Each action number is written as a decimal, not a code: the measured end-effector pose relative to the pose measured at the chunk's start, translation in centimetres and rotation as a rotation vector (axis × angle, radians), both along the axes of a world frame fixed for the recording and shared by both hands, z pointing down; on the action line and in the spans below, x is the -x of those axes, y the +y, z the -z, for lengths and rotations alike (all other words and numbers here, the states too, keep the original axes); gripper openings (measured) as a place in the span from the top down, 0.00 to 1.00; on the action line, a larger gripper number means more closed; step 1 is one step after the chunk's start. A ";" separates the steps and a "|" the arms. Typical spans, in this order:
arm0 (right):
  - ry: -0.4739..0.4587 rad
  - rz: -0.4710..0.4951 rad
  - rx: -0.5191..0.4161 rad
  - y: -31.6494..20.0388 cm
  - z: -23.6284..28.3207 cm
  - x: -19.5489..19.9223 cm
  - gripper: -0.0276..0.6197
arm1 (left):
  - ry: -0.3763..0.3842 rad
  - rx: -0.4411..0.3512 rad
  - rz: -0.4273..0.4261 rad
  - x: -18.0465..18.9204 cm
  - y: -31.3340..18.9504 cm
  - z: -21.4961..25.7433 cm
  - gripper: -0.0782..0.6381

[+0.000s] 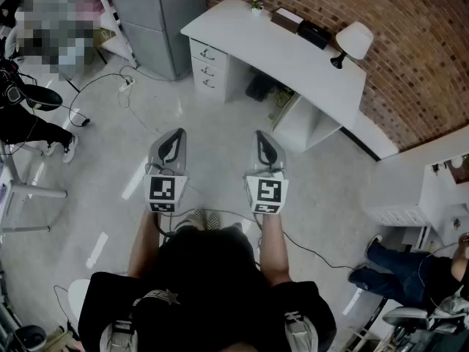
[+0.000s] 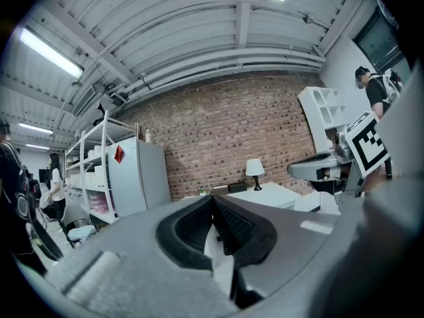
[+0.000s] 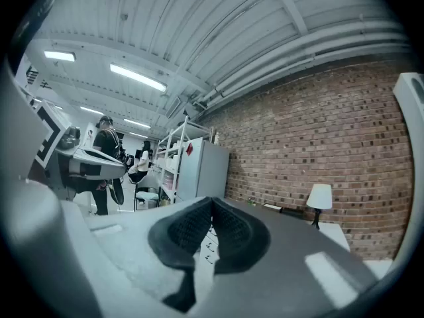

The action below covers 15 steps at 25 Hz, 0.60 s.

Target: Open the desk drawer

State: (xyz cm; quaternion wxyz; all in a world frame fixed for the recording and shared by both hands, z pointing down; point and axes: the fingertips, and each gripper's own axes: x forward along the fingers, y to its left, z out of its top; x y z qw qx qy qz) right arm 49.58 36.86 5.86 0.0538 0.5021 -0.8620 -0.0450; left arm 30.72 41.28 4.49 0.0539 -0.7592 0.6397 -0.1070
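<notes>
Hovering side by side at mid-frame in the head view, the left tool [image 1: 174, 139] and the right tool [image 1: 264, 139] point level toward the long white worktop [image 1: 293, 57] by the red brick wall [image 1: 410, 35] at upper right. Each tool's dark-padded grey jaws are clenched together on nothing. The white three-drawer stack [image 1: 207, 66], closed, sits under the worktop's left end, well apart from both tools.

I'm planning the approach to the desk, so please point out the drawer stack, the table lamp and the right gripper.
drawer stack [image 1: 207, 68], head view, front of the middle drawer.
table lamp [image 1: 355, 39], head view, middle of its white shade.
right gripper [image 1: 261, 135], head view, tips of its closed jaws.
</notes>
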 end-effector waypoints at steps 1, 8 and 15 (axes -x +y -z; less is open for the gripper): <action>0.000 0.001 -0.003 -0.2 0.2 0.0 0.95 | 0.001 -0.001 0.000 -0.1 -0.1 0.1 0.88; -0.007 0.003 -0.010 -0.5 0.4 0.4 0.95 | -0.004 -0.007 0.006 0.3 -0.2 0.3 0.88; -0.020 0.012 -0.006 -2.1 0.1 1.7 0.95 | -0.002 -0.002 0.033 1.9 -1.2 0.2 0.88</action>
